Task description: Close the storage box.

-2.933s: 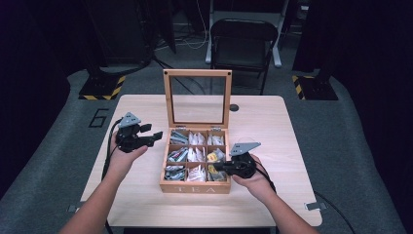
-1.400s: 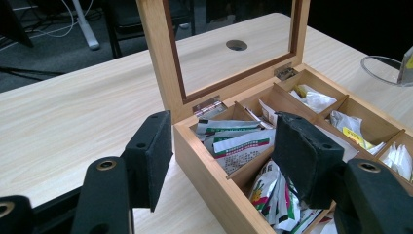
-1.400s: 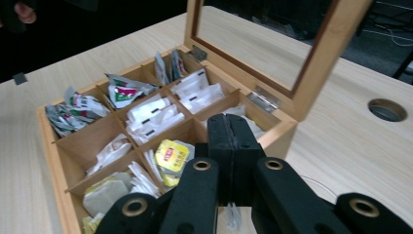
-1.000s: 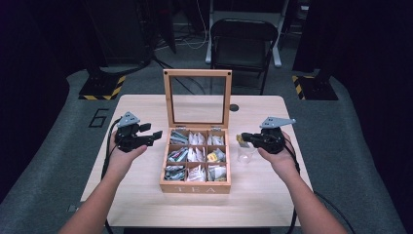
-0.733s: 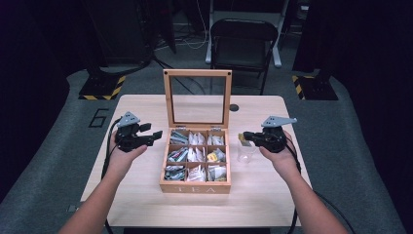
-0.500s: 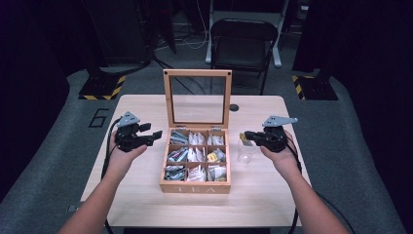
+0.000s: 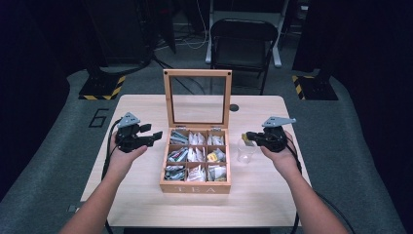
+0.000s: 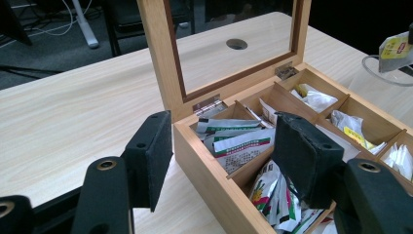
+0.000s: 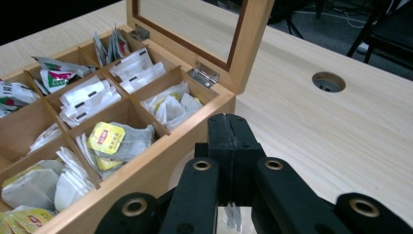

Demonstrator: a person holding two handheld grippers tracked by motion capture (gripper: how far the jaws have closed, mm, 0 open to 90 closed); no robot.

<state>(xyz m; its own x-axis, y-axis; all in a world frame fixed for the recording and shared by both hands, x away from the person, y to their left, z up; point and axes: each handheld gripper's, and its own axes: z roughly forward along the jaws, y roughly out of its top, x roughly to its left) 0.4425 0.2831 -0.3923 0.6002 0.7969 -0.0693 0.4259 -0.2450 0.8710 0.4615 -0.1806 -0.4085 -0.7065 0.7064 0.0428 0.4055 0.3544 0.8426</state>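
Wooden bench (image 7: 146, 195) carries an open tea box (image 7: 196, 185) with its glass lid (image 7: 197, 97) standing upright; nine compartments hold assorted sachets. Just right of the box stands a clear glass cup (image 7: 245, 150). Left tool (image 7: 157, 136) hovers at the box's left wall, jaws standing partly apart with nothing between them, as the left gripper view shows over the near corner. Right tool (image 7: 249, 137) sits above the cup, jaws pressed together on a tea bag (image 7: 246, 138); its yellow tag (image 8: 395, 48) shows over the cup rim in the left gripper view, and a bit of the bag hangs below the closed jaws in the right gripper view. Step in hand, as judged: carrying the bag from box to cup, now poised over the mouth. Next move likely calls for lowering the bag into the cup, then opening the right jaws so it drops inside without tipping the glass.
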